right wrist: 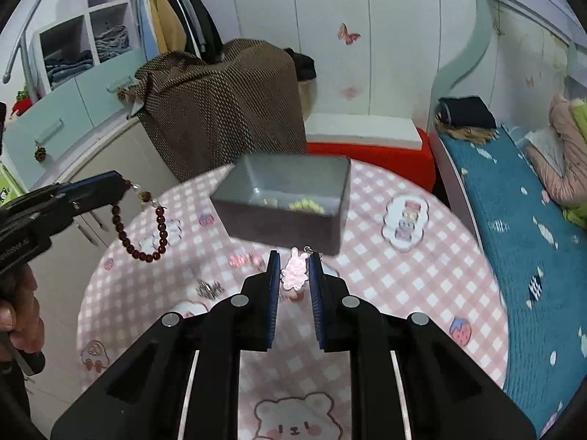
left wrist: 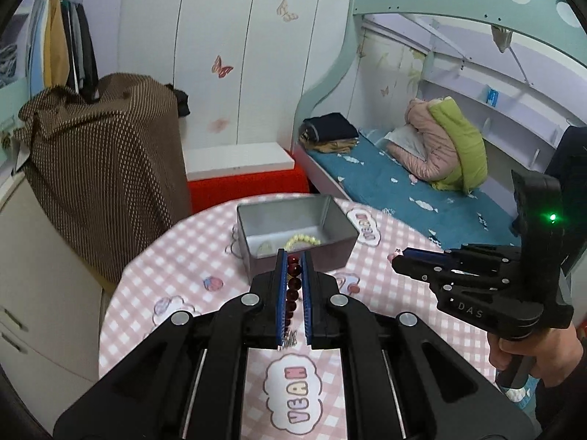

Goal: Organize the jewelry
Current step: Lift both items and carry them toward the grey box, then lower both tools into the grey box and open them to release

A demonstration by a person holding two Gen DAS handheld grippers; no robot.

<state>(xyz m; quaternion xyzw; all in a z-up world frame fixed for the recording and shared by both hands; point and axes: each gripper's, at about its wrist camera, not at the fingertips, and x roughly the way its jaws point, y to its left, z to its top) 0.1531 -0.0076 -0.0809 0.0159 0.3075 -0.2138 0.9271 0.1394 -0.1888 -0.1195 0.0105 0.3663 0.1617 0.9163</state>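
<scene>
Gripping a dark red bead bracelet (left wrist: 293, 286) between the blue pads of the left claw (left wrist: 294, 258), most of the loop dangling below its tip in the right wrist view. Clamped in the right claw (right wrist: 293, 256), a pink bunny charm (right wrist: 294, 271), held above the pink checked surface (right wrist: 370, 271). Just ahead of both claws, a grey tin box (left wrist: 293, 233), open-topped, resting on that surface. Inside it, a pale yellow bead bracelet (left wrist: 303, 240) near the front wall, and beside that, to its left, a small pale piece (left wrist: 265, 246) too blurred to name. Under the left claw's pads, a small silvery glittering item (left wrist: 288, 339) on the surface. Beyond the box, a brown dotted cloth (left wrist: 102, 168) left of the left claw, a bed with a teal sheet (left wrist: 396, 190) to its right.
</scene>
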